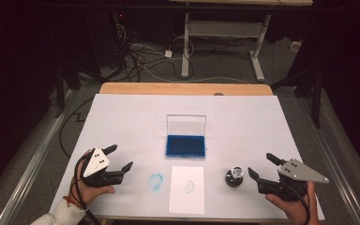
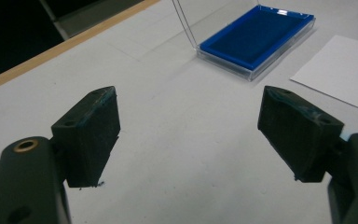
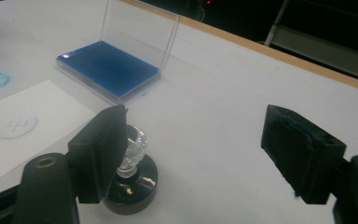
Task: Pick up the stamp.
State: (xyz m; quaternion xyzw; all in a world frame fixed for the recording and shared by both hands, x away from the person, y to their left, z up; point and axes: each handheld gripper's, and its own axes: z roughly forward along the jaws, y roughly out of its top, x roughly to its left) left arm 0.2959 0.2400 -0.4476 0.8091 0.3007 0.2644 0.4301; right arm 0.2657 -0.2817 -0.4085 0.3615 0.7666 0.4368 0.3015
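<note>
A blue ink pad lies in a clear case with its lid standing upright, at the middle of the white sheet; it also appears as the ink pad and the ink pad. In front of it lies a white paper card bearing a faint round stamp mark. A stamp with a clear knob on a black round base stands to the card's right. My right gripper is open just right of the stamp. My left gripper is open at the front left, with nothing between its jaws.
A smudged blue ring of ink marks the white table cover left of the card. The wooden table edge runs along the back. Beyond it stand a desk frame and loose cables on the floor.
</note>
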